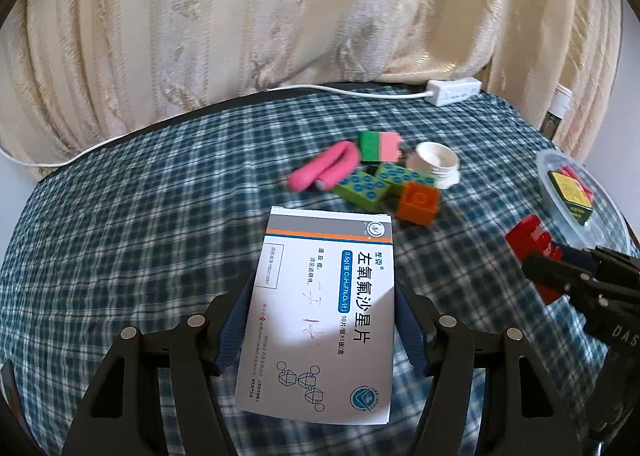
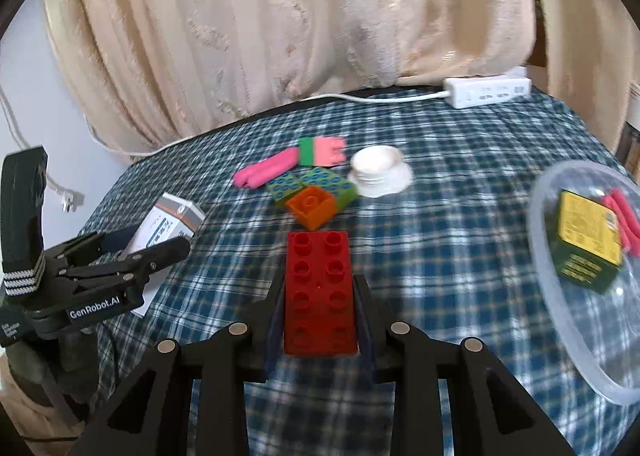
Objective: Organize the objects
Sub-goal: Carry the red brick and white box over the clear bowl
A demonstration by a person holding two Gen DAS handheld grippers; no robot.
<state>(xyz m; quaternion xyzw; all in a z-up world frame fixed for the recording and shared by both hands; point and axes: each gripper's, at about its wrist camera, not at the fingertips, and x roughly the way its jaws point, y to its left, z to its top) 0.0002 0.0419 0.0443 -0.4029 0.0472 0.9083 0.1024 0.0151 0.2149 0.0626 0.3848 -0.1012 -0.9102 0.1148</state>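
Observation:
My left gripper (image 1: 320, 292) is shut on a white medicine box (image 1: 320, 308) with blue Chinese print, held above the checked cloth; it also shows in the right wrist view (image 2: 170, 228). My right gripper (image 2: 320, 288) is shut on a red eight-stud brick (image 2: 319, 292), also seen in the left wrist view (image 1: 532, 244). A pile lies ahead: a pink curved piece (image 2: 266, 170), a green-pink block (image 2: 322, 151), two green bricks (image 2: 314, 184), an orange brick (image 2: 312, 206) and a white lid (image 2: 380, 170).
A clear plastic bowl (image 2: 560, 316) at the right holds a yellow-green box (image 2: 588, 240) and pink pieces (image 2: 624, 220). A white power strip (image 2: 488, 90) with its cable lies at the table's far edge. Cream curtains (image 2: 300, 28) hang behind.

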